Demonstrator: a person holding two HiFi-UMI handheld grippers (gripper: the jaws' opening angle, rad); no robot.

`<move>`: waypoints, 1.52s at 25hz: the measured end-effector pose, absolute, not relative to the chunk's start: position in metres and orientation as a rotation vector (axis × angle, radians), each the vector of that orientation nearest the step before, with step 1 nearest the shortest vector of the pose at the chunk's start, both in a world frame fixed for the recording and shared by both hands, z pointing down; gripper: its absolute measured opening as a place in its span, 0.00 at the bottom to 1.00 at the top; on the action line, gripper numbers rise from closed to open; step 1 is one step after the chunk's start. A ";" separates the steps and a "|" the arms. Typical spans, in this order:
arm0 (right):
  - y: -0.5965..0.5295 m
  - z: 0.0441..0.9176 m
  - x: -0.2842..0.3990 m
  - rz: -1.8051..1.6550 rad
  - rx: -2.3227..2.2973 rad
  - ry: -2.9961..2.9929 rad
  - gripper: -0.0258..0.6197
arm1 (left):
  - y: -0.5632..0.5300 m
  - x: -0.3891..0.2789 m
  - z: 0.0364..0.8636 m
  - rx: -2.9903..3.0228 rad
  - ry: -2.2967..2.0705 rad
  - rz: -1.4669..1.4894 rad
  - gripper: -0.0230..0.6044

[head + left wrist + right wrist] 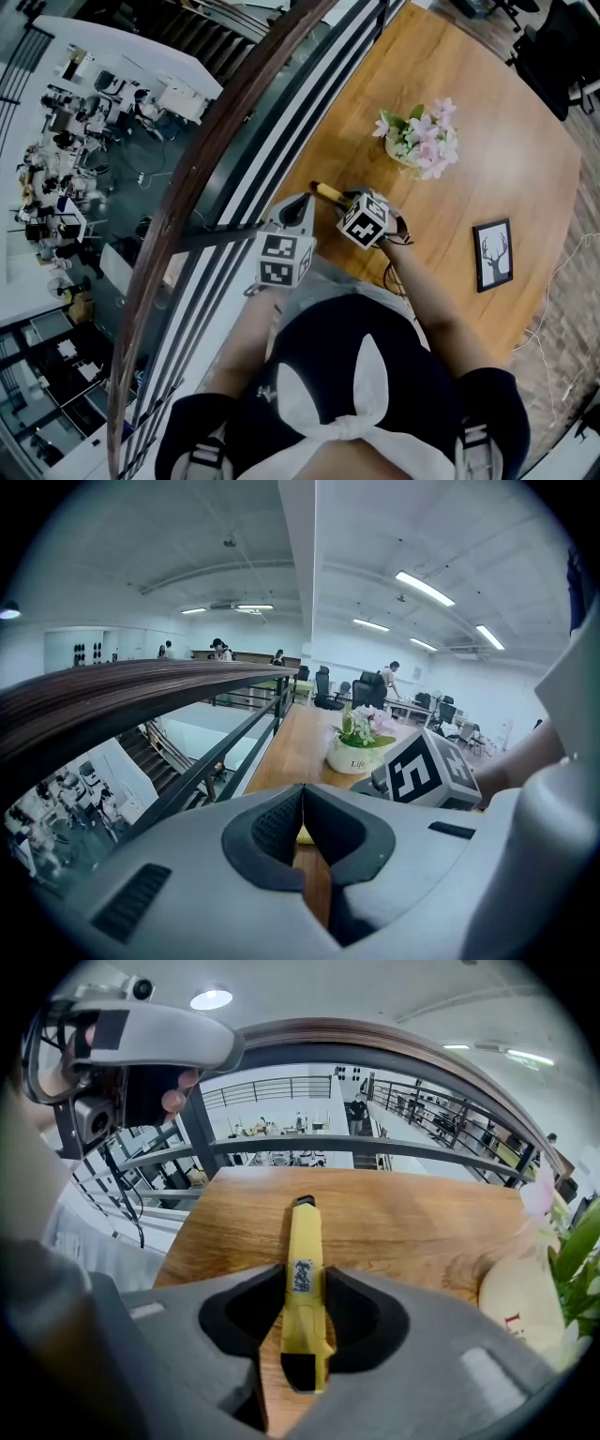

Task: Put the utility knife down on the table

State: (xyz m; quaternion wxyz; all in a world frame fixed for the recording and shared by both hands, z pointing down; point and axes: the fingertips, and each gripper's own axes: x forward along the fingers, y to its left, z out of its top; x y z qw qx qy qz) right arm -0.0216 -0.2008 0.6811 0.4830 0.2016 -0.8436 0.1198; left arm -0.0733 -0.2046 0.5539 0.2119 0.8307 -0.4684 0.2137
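Left tool [302, 794] closed — right tool [305, 1283] clamped

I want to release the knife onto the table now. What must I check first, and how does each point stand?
1. Knife between the pads of the right hand-held gripper, touched on both sides: ok.
2. Knife resting on the table: cannot tell.
3. No blade showing at the knife's tip: ok.
4. Pot apart from the knife: ok.
5. Left hand-held gripper shut, holding nothing: ok.
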 end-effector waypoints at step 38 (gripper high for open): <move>-0.213 0.525 0.000 0.280 0.989 -2.422 0.04 | -0.203 -0.075 0.534 2.348 -1.321 0.544 0.07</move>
